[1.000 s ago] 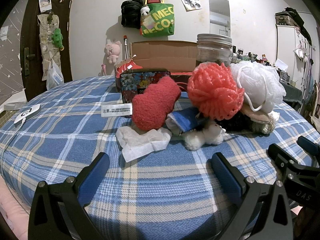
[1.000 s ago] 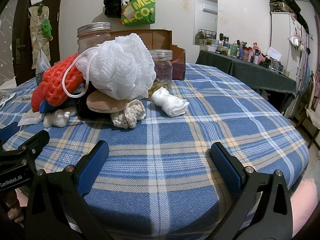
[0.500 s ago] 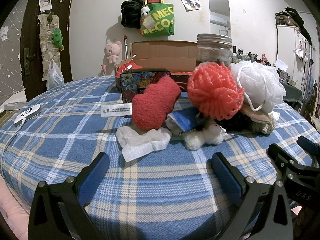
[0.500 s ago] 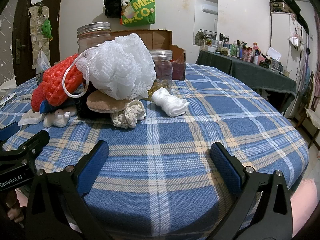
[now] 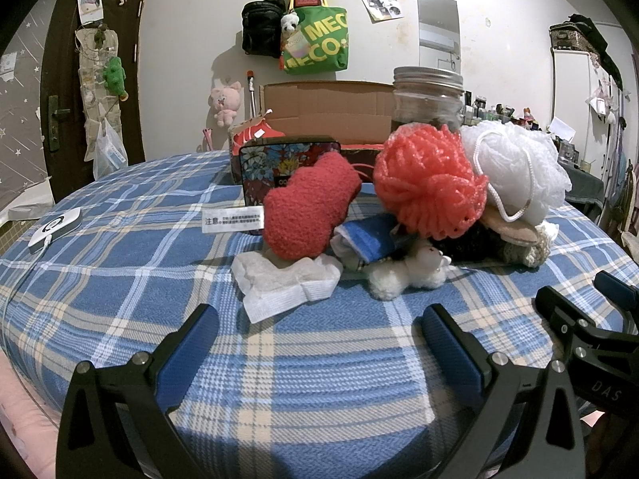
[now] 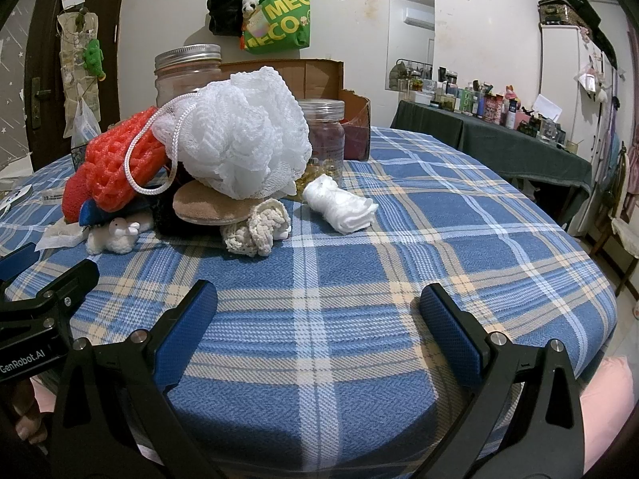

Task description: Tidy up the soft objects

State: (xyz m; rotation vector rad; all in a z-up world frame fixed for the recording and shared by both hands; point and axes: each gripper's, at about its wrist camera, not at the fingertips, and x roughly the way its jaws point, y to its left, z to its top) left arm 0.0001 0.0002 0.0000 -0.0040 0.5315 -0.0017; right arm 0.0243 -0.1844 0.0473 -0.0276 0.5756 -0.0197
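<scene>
1. The left gripper (image 5: 317, 343) hovers low over the blue plaid bench (image 5: 120, 279), its blue-padded fingers (image 5: 187, 343) spread wide and holding nothing.
2. The right gripper (image 6: 317, 327) hovers the same way, fingers (image 6: 449, 331) spread apart and empty.
3. Just beyond the left gripper, the heap of soft things begins: a flat white cloth (image 5: 285, 283) and a small white plush (image 5: 407, 273) at its near edge.
4. Behind these, a red fuzzy piece (image 5: 309, 209) leans beside a coral mesh pouf (image 5: 429, 181), and a white mesh pouf (image 6: 239, 143) sits on top of a tan pad (image 6: 211, 207).
5. Right of the white mesh pouf, a rolled white cloth (image 6: 339, 207) lies apart from the heap.
6. Behind the white mesh pouf, a small clear jar (image 6: 323, 139) holds dark and yellowish contents; a taller metal-lidded jar (image 6: 187, 72) stands to its left, contents unclear.
7. Farthest back, an open cardboard box (image 5: 331, 109) stands; its inside is hidden.
</scene>
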